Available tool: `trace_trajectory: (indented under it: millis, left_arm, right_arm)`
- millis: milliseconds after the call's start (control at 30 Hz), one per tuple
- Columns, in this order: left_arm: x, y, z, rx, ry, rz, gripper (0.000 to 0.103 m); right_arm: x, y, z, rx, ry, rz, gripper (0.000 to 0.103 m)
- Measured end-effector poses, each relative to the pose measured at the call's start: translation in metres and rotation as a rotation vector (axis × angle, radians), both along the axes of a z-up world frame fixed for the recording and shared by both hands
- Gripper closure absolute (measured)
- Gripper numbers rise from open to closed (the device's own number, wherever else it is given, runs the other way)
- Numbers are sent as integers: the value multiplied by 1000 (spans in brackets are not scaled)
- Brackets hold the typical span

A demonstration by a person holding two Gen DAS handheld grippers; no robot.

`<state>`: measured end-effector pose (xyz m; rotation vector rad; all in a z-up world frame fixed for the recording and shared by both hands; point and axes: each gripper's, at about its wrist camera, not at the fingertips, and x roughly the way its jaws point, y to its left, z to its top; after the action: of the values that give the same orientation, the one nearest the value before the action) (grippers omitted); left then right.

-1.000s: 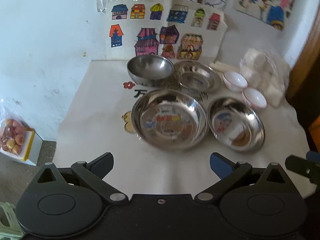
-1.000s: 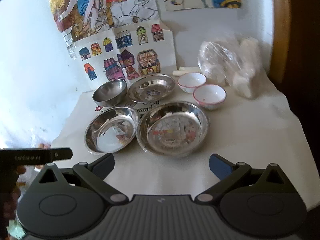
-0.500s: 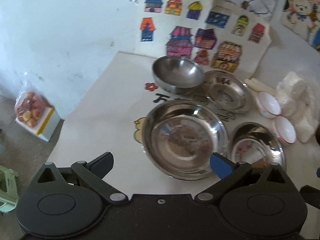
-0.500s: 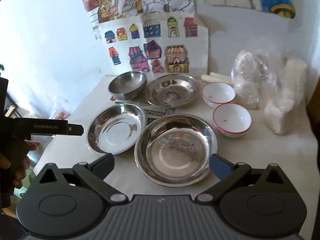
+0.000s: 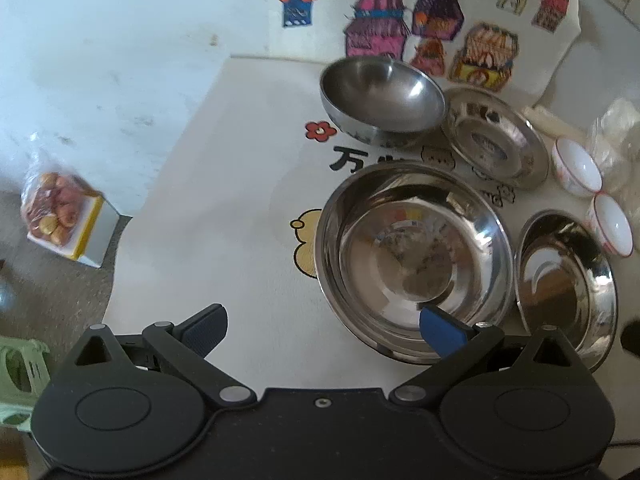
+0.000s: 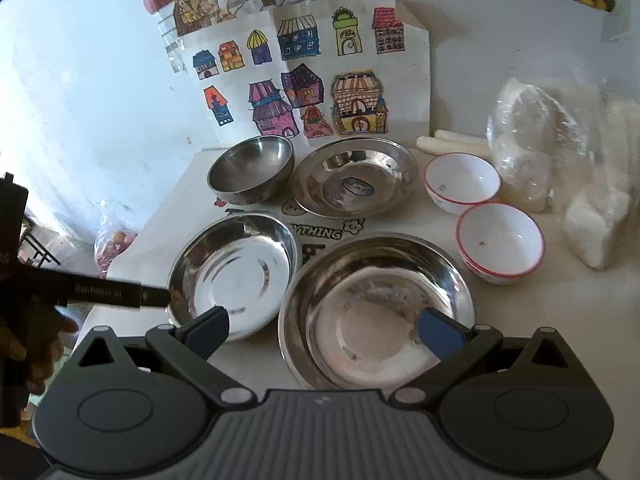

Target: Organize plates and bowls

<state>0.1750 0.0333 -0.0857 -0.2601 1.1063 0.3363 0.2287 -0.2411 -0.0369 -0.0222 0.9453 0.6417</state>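
Two wide steel basins sit side by side on the white printed cloth: the left basin (image 5: 412, 256) (image 6: 236, 276) and the right basin (image 5: 564, 284) (image 6: 376, 308). Behind them stand a deep steel bowl (image 5: 384, 96) (image 6: 252, 172) and a shallow steel plate (image 5: 496, 136) (image 6: 356, 180). Two red-rimmed white bowls (image 6: 462, 182) (image 6: 500, 244) sit to the right. My left gripper (image 5: 322, 326) is open, its right finger over the left basin's near rim. My right gripper (image 6: 324, 328) is open and empty, straddling the gap between both basins.
Clear plastic bags of white goods (image 6: 560, 152) crowd the back right corner. Children's drawings (image 6: 300, 92) cover the wall behind. The table's left edge drops to the floor, where a bagged box of fruit (image 5: 60, 216) and a green stool (image 5: 20, 364) stand. A hand (image 6: 32, 340) holds the left tool.
Both grippers have moved forward and down toward the basins, which now look larger. The left view has swung left along the table. Both stay open; no dish has moved.
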Motion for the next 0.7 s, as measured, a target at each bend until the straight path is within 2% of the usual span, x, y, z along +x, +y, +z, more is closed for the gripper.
trace_trajectory:
  millis: [233, 400, 700]
  left_arm:
    - [21, 20, -18, -52, 46, -91, 1]
    - [32, 34, -30, -111, 69, -108, 2]
    - [36, 38, -41, -165, 91, -149, 5]
  right_arm:
    - [26, 47, -14, -41, 35, 6, 0]
    - [43, 76, -28, -65, 57, 12, 0]
    - [65, 106, -48, -101, 80, 30, 11]
